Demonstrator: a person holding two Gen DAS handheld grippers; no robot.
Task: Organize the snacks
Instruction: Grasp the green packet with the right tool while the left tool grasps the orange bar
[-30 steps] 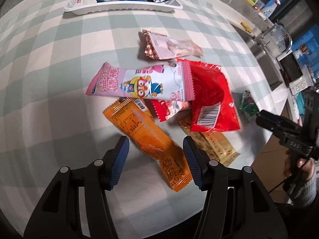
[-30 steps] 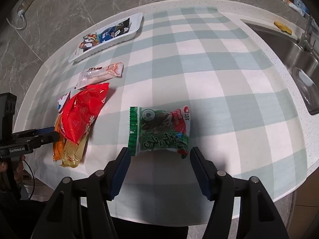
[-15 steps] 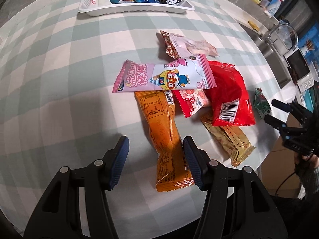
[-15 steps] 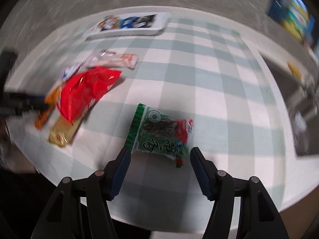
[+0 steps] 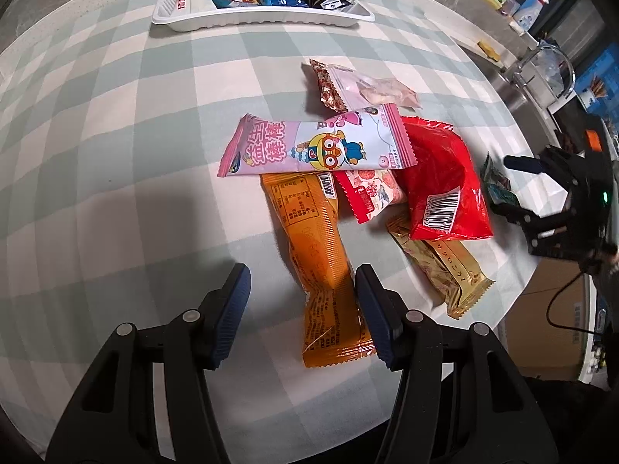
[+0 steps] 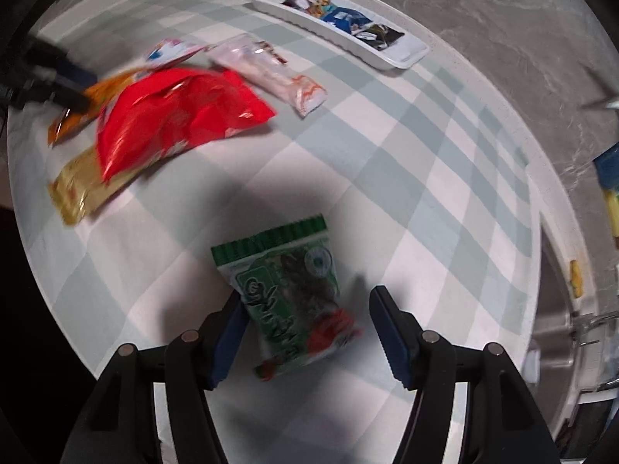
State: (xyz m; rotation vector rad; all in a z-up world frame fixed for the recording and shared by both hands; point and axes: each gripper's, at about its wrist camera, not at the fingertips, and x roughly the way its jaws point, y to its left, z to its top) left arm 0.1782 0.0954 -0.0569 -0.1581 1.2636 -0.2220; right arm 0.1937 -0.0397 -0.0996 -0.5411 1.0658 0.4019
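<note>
The left gripper (image 5: pixel 303 309) is hanging over the checked surface (image 5: pixel 116 154) with its jaws released; the lower end of the orange packet (image 5: pixel 317 255) is lying between them, close against the right-hand pad, though whether that pad touches it cannot be told. The orange packet is running up under a pink cartoon packet (image 5: pixel 317 147), which is lying across a small red-and-pink packet (image 5: pixel 371 193) and the edge of a big red bag (image 5: pixel 441 185). A gold packet (image 5: pixel 445 270) is poking out beneath the red bag, and a pale pink packet (image 5: pixel 359 87) is lying just beyond the pile. The white tray (image 5: pixel 185 19) at the far edge is holding several snacks.

The right gripper (image 6: pixel 305 328) is standing over the green seaweed packet (image 6: pixel 286 294), its jaws opening. The packet is lying flat between them, beside the left pad and apart from the right.
</note>
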